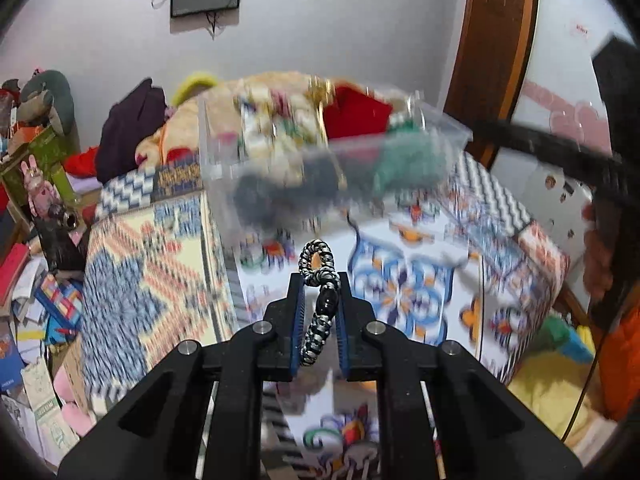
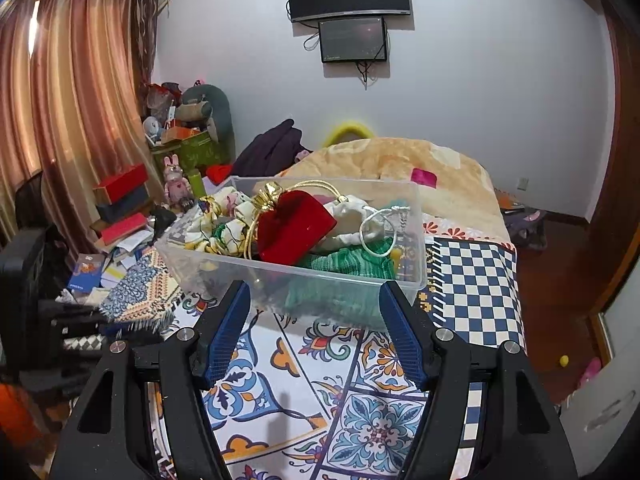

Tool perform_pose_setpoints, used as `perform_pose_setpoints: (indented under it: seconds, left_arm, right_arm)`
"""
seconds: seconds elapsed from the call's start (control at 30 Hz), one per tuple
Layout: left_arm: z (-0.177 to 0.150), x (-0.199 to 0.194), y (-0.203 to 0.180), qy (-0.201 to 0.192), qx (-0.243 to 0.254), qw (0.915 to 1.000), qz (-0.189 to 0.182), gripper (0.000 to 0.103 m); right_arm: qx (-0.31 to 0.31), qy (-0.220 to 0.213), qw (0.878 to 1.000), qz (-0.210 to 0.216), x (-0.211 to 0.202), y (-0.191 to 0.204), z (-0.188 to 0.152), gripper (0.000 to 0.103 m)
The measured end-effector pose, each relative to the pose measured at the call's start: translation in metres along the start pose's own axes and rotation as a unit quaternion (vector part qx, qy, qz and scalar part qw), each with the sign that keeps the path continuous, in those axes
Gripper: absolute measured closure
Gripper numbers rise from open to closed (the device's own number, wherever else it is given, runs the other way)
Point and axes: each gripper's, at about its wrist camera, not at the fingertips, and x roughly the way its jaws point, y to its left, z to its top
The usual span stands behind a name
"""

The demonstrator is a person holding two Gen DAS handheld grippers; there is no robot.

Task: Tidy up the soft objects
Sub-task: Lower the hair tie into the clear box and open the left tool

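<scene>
Left gripper (image 1: pixel 320 304) is clamped on one braided band (image 1: pixel 319 280), up over the bed and short of the bin (image 2: pixel 416 236). Right gripper (image 2: pixel 316 332) is spread wide, holding nothing, right at the bin's near wall. Looks mostly done: one bin already stuffed with a red pouch (image 2: pixel 294 226), green knit (image 2: pixel 352 262) and scrunchies, band left to drop in.

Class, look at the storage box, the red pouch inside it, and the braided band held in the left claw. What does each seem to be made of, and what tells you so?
Clear rectangular storage box: probably plastic; its contents show through the glossy walls.
Red soft pouch: looks like velvet; matte, fuzzy surface, though the fibre is unclear.
Black-and-white braided band: seemingly woven cord, possibly elastic; a plaited strand pattern shows between the left claw pads.
</scene>
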Motion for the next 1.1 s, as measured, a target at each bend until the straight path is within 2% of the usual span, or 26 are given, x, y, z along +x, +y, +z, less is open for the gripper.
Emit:
perform_pose_setpoints:
  seconds: [0.2,0.5,0.7,0.77,0.8,0.83,0.9,1.1]
  left_arm:
    - [0.042,0.001,0.002,-0.037,-0.005,0.9993,0.007,0.089]
    - [0.092,0.027,-0.001,-0.077,0.011,0.9959,0.046,0.089]
    - [0.106,0.061,0.01,-0.058,-0.008,0.9973,0.045,0.089]
    - [0.105,0.069,0.011,-0.053,-0.005,0.9973,0.05,0.072]
    - [0.105,0.073,0.012,-0.05,-0.003,0.9975,0.05,0.054]
    - [0.103,0.074,0.011,-0.051,-0.002,0.9974,0.049,0.041]
    - [0.098,0.073,0.008,-0.059,0.005,0.997,0.05,0.037]
    - [0.091,0.056,0.004,-0.07,0.021,0.9963,0.044,0.036]
  right_arm:
    - [0.003,-0.014,1.0,0.003,-0.008,0.0,0.001,0.039]
    - [0.015,-0.027,1.0,0.004,-0.008,-0.007,0.001,0.036]
    - [0.015,-0.028,0.999,-0.003,-0.009,-0.009,0.001,0.036]
    - [0.017,-0.029,0.999,-0.003,-0.011,-0.01,0.001,0.036]
    - [0.019,-0.029,0.999,-0.001,-0.011,-0.01,0.001,0.036]
    - [0.019,-0.029,0.999,-0.001,-0.011,-0.011,0.0,0.036]
    - [0.018,-0.029,0.999,-0.002,-0.012,-0.01,0.0,0.036]
    - [0.016,-0.031,0.999,-0.002,-0.013,-0.01,0.001,0.036]
